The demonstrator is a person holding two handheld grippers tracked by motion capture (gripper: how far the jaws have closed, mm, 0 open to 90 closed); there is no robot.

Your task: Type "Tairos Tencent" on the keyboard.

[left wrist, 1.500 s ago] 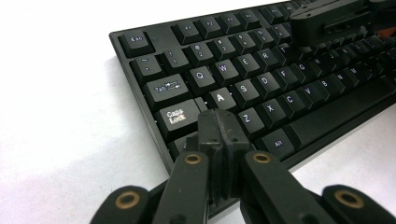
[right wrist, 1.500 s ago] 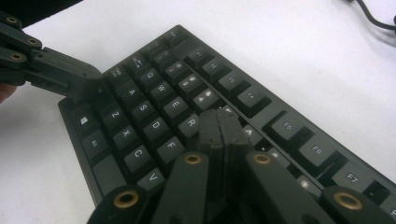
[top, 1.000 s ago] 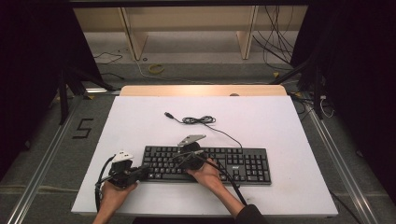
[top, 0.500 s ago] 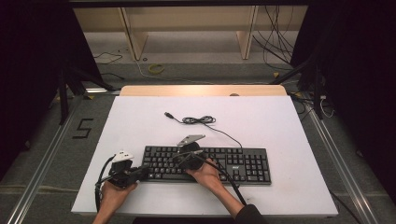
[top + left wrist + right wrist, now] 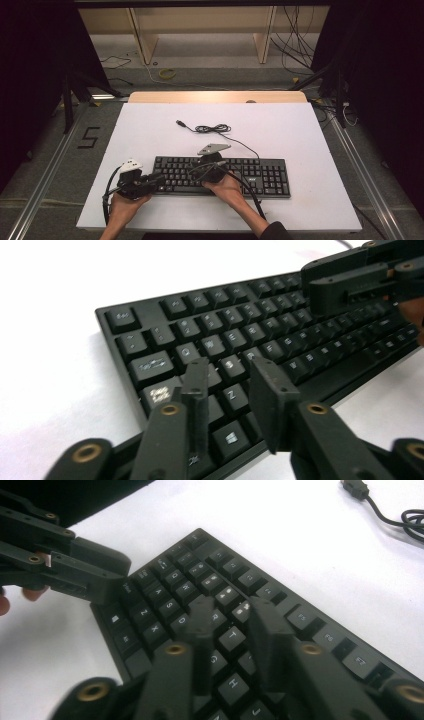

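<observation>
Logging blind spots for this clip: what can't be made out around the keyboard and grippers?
- High view: key legends on the keyboard are too small to read; the right gripper and hand cover keys near its middle.
- Left gripper view: the left gripper hides keys behind its jaws; the keyboard's right part is cut off by the edge.
- Right gripper view: most legends are blurred; the cable runs off the right edge.

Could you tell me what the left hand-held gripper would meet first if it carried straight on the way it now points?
Probably the keyboard: the left hand-held gripper, its jaws just opened with nothing between them, aims at the lower-left letter keys. Depth is hard to judge.
</observation>
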